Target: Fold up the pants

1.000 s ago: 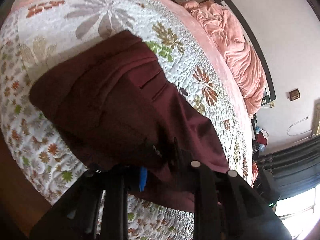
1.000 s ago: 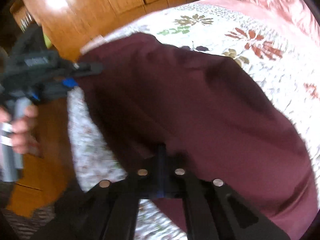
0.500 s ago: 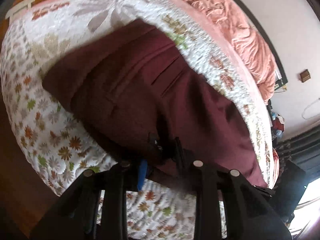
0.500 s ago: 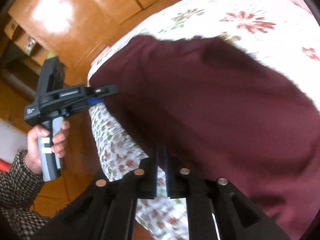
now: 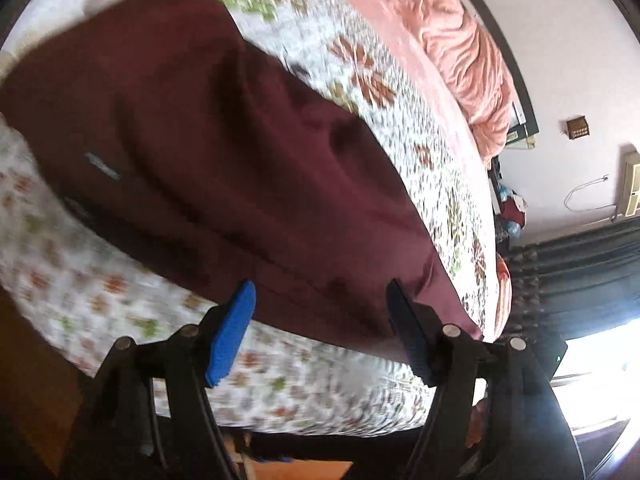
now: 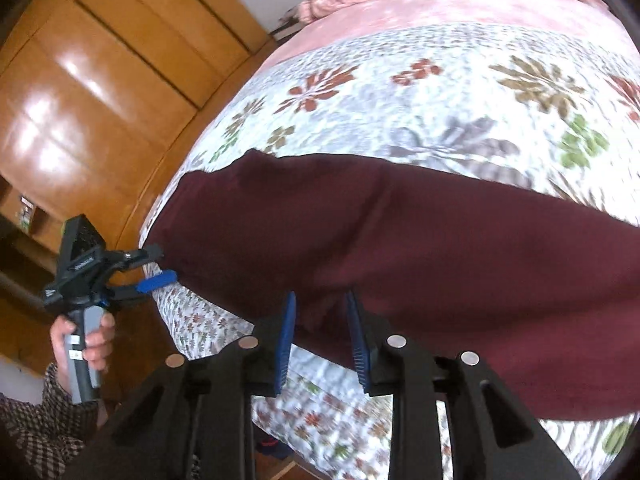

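Both hand-held grippers just let go. A second ago each was clamped on the near edge of the pants (image 5: pixel 224 152); now my left hand-held gripper (image 5: pixel 320 320) has its jaws opening wide, blue pads clear of the cloth, nothing held. My right hand-held gripper (image 6: pixel 320 332) is opening too, narrower gap; the maroon hem sits just beyond the pad tips, not pinched as far as I can tell.

In the right wrist view my left hand (image 6: pixel 82 344) and its gripper sit at the left corner of the garment, jaws spread, right at the cloth edge but not gripping it.

Pants now lie flat on the floral bedspread (image 6: pixel 440 92), along the near edge of the bed, as a long maroon band. A small grey label (image 5: pixel 102 166) shows on top. Earlier the cloth was bunched and lifted toward the pads; now it is spread and resting.

My read: one fold laid down and released. Probably another fold across the length remains, so a regrip at one end comes next. Both views are motion-blurred, so layer edges are hard to check.

Containers: none in view. Pink blanket (image 5: pixel 460 52) heaped at the far side of the bed, well apart from the pants.
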A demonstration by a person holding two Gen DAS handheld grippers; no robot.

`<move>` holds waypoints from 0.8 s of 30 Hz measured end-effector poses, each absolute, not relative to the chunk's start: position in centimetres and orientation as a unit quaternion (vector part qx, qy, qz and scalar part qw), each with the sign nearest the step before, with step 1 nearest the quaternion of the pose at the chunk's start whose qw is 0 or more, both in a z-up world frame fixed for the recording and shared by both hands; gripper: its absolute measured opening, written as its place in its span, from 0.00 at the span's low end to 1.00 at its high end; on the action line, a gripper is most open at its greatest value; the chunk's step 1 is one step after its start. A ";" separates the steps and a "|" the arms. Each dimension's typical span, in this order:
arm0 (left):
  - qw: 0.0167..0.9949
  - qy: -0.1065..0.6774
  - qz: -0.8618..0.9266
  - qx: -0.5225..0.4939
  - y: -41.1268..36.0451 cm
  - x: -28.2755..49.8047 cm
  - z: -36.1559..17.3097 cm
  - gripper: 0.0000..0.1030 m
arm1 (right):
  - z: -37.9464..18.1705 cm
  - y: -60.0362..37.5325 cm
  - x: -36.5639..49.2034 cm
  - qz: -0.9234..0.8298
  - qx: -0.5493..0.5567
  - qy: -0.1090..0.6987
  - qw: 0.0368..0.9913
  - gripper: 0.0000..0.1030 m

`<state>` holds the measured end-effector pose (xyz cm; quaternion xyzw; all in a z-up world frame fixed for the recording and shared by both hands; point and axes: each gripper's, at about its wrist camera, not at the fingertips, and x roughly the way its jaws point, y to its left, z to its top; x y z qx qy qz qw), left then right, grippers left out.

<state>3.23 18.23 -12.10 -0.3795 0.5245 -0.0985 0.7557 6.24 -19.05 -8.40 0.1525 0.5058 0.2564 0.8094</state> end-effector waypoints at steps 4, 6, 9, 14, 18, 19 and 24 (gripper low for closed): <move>0.736 0.541 -0.092 -0.396 16.7 4.3 -13.6 0.63 | -8.4 -20.6 5.2 0.244 0.163 0.501 0.814 0.29; 0.733 0.548 -0.073 -0.395 16.2 4.5 -14.2 0.63 | -8.3 -21.6 4.7 0.240 0.166 0.498 0.816 0.31; 0.717 0.559 -0.056 -0.413 16.1 4.6 -14.5 0.63 | -8.3 -22.8 4.5 0.238 0.175 0.494 0.818 0.31; 0.724 0.550 -0.039 -0.414 16.5 4.1 -14.4 0.61 | -8.0 -23.5 4.3 0.236 0.173 0.486 0.823 0.32; 0.711 0.548 -0.025 -0.439 17.2 4.9 -15.9 0.58 | -8.1 -23.3 4.4 0.239 0.176 0.484 0.823 0.32; 0.709 0.538 -0.030 -0.455 17.3 5.1 -16.1 0.56 | -8.1 -23.3 4.3 0.239 0.175 0.484 0.824 0.33; 0.732 0.527 -0.026 -0.432 16.8 5.8 -15.8 0.10 | -8.5 -23.5 4.2 0.228 0.170 0.488 0.825 0.36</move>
